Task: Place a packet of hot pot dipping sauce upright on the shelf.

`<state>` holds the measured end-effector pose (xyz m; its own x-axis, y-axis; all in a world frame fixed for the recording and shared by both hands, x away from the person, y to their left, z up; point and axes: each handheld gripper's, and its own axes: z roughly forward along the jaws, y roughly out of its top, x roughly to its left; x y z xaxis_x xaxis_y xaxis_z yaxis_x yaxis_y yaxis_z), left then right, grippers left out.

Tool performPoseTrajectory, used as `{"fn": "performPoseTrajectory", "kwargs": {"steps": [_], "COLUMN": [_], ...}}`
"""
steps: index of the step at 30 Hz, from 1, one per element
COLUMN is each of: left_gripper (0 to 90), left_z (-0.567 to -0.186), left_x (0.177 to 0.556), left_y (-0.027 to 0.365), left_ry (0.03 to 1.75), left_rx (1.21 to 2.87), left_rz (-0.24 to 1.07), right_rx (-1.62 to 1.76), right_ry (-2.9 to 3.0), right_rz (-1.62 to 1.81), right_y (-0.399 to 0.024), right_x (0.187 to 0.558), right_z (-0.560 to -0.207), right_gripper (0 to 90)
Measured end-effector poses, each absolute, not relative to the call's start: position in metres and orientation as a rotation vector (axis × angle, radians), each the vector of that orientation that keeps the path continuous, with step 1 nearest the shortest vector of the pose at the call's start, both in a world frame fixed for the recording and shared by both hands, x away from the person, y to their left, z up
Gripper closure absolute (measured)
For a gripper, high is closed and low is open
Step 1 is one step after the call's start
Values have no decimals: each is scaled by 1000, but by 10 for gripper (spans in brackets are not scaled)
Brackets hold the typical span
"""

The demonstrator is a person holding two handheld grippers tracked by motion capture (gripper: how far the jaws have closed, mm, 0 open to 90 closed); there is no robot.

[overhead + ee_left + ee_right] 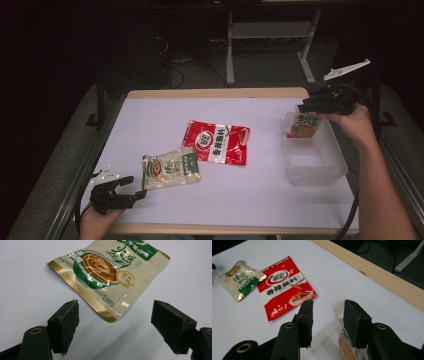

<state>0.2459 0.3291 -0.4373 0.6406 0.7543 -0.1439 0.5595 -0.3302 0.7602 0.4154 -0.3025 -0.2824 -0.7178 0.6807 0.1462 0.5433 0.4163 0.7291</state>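
At the near left corner of the white-topped counter (150,120), the left tool (131,187) rests low in the person's left hand (97,220), its black jaws spread wide with nothing between them. Just ahead of those jaws lies the cream and green flat foil sachet (170,169), printed with a brown swirl and edged in gold; in the left gripper view its near corner (110,277) points into the gap between the jaws without touching either. Just right of it, toward the middle of the counter, the red and white flat sachet (217,142) lies face up, the two packets' edges close together. Further right stands a clear plastic rectangular tub (315,167), with a small pale and orange packet (304,124) leaning at its far end. Above that packet the right tool (312,106) hovers in the right hand (357,122), jaws parted moderately and straddling the blurred packet top (348,347); whether they touch it I cannot tell.
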Motion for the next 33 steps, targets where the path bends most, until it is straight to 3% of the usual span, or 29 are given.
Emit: {"fn": "performPoseTrajectory", "kwargs": {"steps": [33], "left_gripper": [230], "left_z": [-437], "left_x": [248], "left_y": [325], "left_ry": [1003], "left_rx": [2053], "left_rz": [317], "right_rx": [932], "right_ry": [2596], "right_rz": [1270], "right_y": [-221], "right_x": [350], "right_z": [-300], "right_gripper": [438]}}
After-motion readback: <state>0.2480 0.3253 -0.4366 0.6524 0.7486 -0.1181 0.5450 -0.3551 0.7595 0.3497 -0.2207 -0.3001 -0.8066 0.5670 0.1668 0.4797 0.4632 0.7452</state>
